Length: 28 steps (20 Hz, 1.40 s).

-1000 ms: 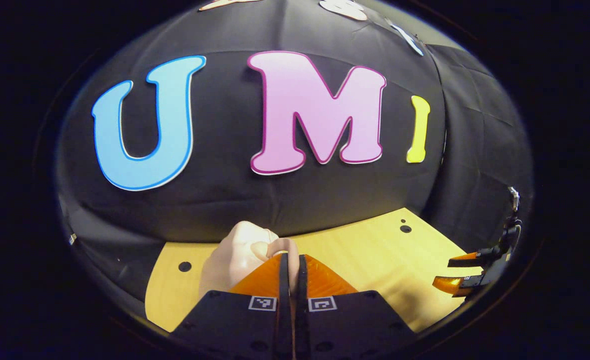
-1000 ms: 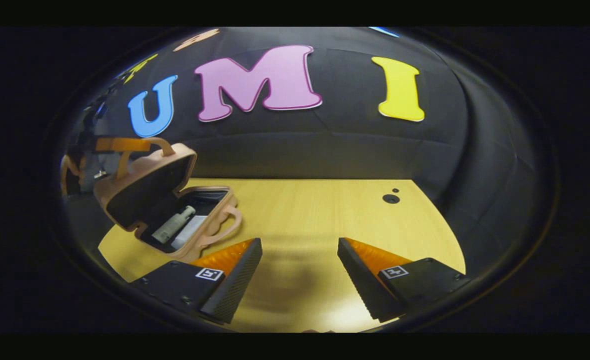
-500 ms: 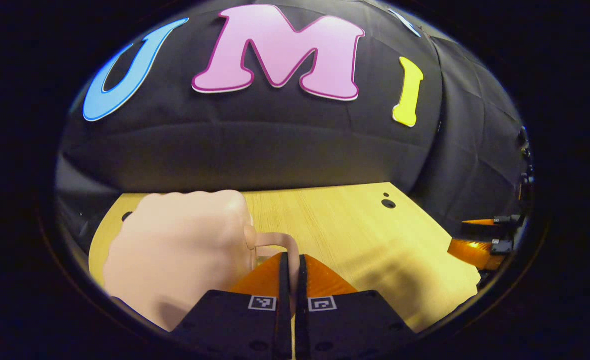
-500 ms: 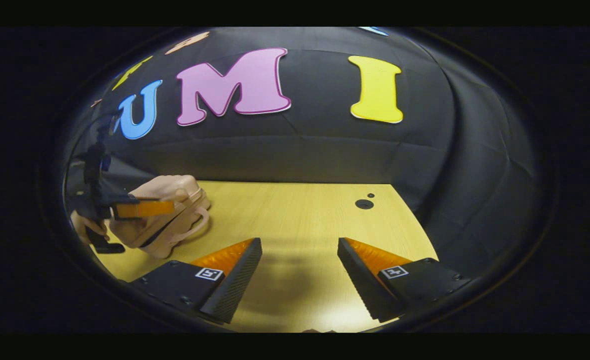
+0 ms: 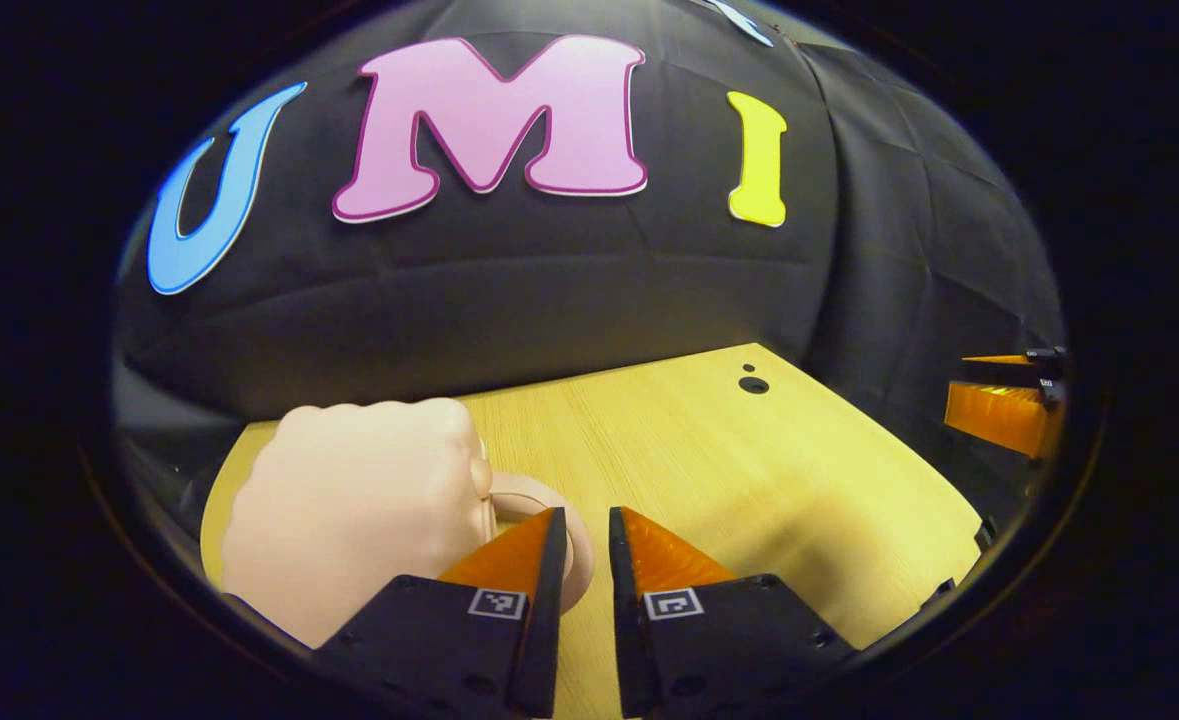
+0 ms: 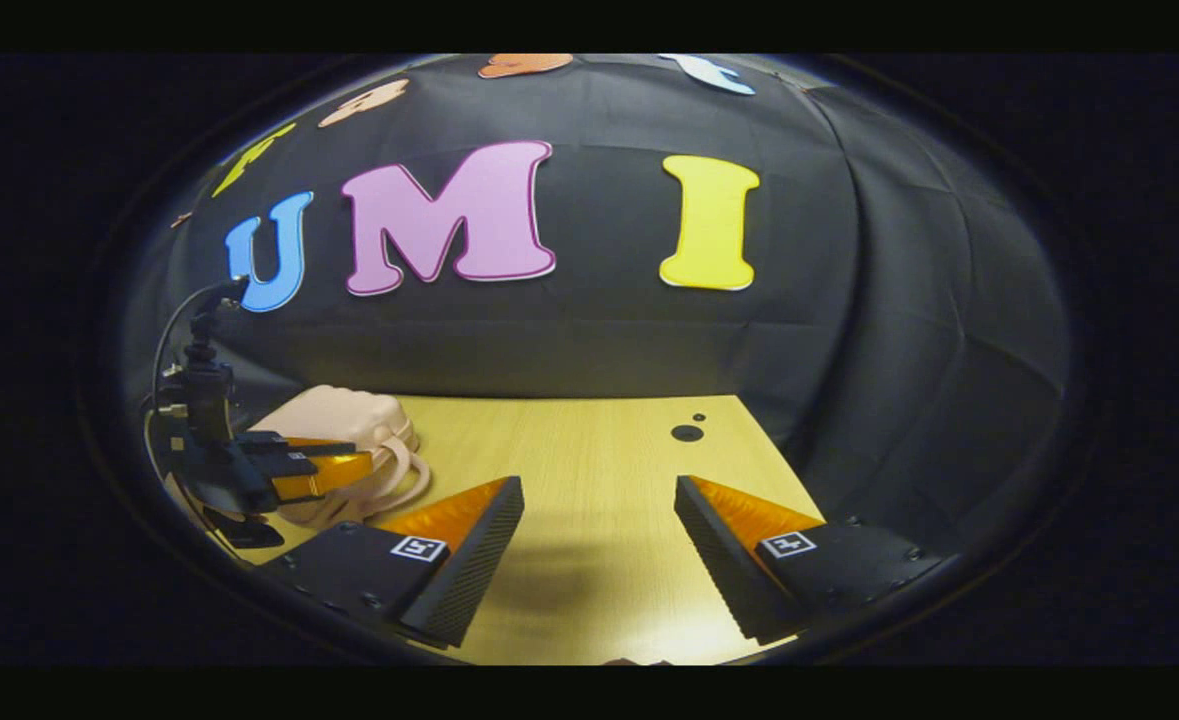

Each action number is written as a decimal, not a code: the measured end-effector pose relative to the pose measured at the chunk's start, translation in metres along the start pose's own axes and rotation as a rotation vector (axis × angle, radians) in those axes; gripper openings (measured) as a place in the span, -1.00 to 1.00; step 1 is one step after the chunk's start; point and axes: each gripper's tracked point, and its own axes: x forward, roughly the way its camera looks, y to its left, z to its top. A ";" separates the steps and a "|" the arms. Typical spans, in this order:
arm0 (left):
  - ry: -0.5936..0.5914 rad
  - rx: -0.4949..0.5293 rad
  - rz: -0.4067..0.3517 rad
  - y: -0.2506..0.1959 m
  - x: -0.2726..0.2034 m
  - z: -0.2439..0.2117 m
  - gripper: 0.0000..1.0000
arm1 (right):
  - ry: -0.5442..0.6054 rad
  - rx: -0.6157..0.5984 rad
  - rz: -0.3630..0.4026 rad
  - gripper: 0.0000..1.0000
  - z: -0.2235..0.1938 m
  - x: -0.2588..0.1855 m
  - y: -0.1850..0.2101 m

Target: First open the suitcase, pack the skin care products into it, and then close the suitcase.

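Left gripper view has the left gripper (image 5: 581,540) low over the wooden counter (image 5: 749,480), its jaws a narrow gap apart and pinching nothing. The pale pink suitcase (image 5: 349,500) lies shut on the counter just left of them, and its looped handle (image 5: 539,500) curves behind the left finger (whether the finger touches the loop is hard to tell from this angle). The right gripper (image 5: 999,400) shows at the far right edge, well apart from the case. Right gripper view has the right gripper (image 6: 599,530) with jaws spread wide over bare counter (image 6: 589,450), nothing between them. At the left of that view the suitcase (image 6: 339,425) rests closed, lid down, with the left gripper (image 6: 334,462) against its near side.
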 end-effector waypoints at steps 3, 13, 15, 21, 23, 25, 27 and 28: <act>-0.106 0.015 -0.006 -0.008 -0.060 0.037 0.10 | -0.068 0.002 -0.023 0.94 0.033 -0.036 0.018; -0.396 -0.134 -0.002 0.010 -0.289 0.135 0.92 | -0.262 0.014 0.006 0.94 0.101 -0.170 0.114; -0.439 -0.182 0.045 0.027 -0.326 0.137 0.91 | -0.295 0.037 0.028 0.94 0.106 -0.192 0.133; -0.545 -0.126 0.155 0.060 -0.386 0.130 0.91 | -0.423 0.070 0.007 0.94 0.112 -0.243 0.144; -0.541 -0.110 0.162 0.060 -0.391 0.123 0.91 | -0.440 0.071 -0.005 0.94 0.110 -0.250 0.138; -0.532 -0.120 0.153 0.058 -0.391 0.120 0.91 | -0.446 0.085 -0.003 0.94 0.109 -0.252 0.136; -0.535 -0.121 0.154 0.057 -0.393 0.123 0.91 | -0.466 0.108 -0.010 0.94 0.116 -0.255 0.130; -0.539 -0.116 0.158 0.058 -0.394 0.124 0.91 | -0.479 0.110 -0.015 0.94 0.120 -0.256 0.127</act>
